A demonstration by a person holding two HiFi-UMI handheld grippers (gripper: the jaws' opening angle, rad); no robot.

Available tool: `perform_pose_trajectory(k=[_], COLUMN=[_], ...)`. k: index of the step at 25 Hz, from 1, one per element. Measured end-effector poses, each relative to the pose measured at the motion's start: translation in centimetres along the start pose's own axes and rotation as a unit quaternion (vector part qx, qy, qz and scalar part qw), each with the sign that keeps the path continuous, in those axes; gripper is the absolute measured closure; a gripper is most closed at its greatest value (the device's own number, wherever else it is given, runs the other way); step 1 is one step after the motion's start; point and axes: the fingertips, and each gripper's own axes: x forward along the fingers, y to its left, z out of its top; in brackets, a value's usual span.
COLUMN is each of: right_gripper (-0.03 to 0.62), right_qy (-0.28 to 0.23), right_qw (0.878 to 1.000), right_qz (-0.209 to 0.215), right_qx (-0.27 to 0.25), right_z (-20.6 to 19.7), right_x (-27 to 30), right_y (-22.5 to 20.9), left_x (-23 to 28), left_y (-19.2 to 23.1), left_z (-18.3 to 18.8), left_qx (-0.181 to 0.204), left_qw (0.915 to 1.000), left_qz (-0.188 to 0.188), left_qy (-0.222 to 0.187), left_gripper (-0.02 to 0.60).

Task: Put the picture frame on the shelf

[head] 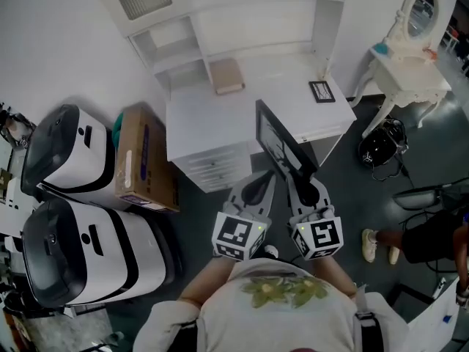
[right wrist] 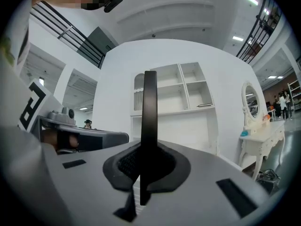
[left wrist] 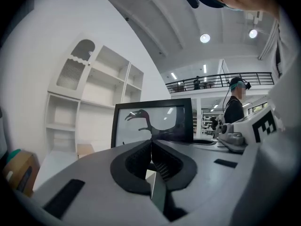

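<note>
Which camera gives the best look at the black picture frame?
The left gripper view: the picture frame faces it, so the dark bird picture shows. The right gripper view sees only its thin edge, clamped in the right tool. The head view shows it from above, tilted, the picture unclear.

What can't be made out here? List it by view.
Right gripper view: picture frame edge-on, its image hidden.
Left gripper view: its bottom edge hidden behind the left hand-held gripper.
Head view: small frame on the desk too small to read; shelf cut off at the top edge.
</note>
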Motion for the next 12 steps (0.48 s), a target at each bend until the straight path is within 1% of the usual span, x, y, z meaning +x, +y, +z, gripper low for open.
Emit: perform_pose_trajectory(k=[4,8,12], right_gripper=[0.559,0.559,0.559], right_qy=[0.008,0.011,0.017], right_qw=[1.0,1.0,1.0], right_qz=[0.006,0.01,0.009], right_qx=[0.006,0.007,0.008], right_z=[-0.7,-1.3,-1.8], right_x=[0.0,0.7,2.8], right_y=[-0.4,-0.6,-1.4], left_x=[0.2,0.8,2.3], left_y=[0.1,1.5,3.1], left_z=[-0.3,-0.2,-0.3], left_qx=[0.004,0.002,0.001], left_qw=[0.9999,0.9997,0.9997], left_qz=[0.011,0.023,0.022], left_qy=[0.005,0.003,0.003], left_gripper=[0.554,0.554,0.554])
